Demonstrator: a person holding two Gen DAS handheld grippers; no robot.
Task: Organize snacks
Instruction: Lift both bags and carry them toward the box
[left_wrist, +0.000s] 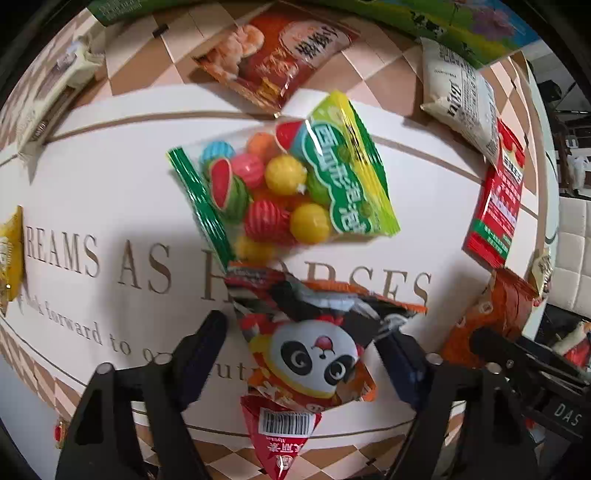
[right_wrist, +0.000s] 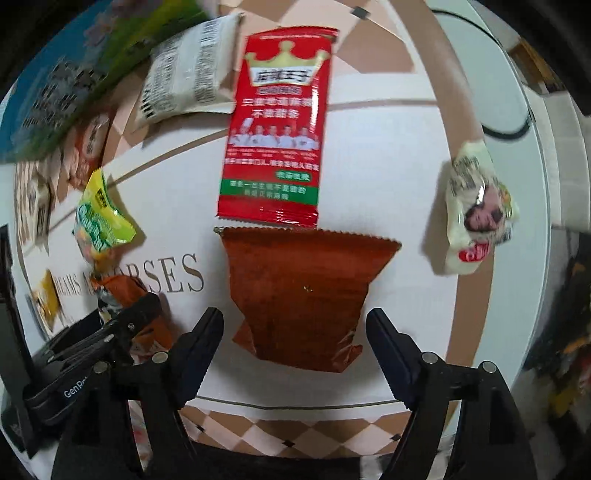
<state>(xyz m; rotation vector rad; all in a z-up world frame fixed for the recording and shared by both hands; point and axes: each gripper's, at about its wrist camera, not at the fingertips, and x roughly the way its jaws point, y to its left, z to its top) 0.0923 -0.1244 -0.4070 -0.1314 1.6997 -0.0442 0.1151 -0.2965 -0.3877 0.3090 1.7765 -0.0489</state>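
Below, a crinkled foil panda packet (left_wrist: 314, 354) overlaps a glossy gumball bag (left_wrist: 284, 184).

The left hand-held gripper (left_wrist: 306, 350) is matte black plastic, with two wedge-shaped fingers (left_wrist: 201, 350) carrying dark blue pads with toothed edges. Round silver pins (left_wrist: 104, 368) mark its hinges. The right hand-held gripper (right_wrist: 295, 350) looks the same; white lettering shows on each tool's side.

Panda snack packet (left_wrist: 314, 354) crumpled at six o'clock, gumball bag (left_wrist: 284, 184) touching it at twelve, brown packet (right_wrist: 303, 295) flat, red crown sachet (right_wrist: 275, 129) just beyond at twelve
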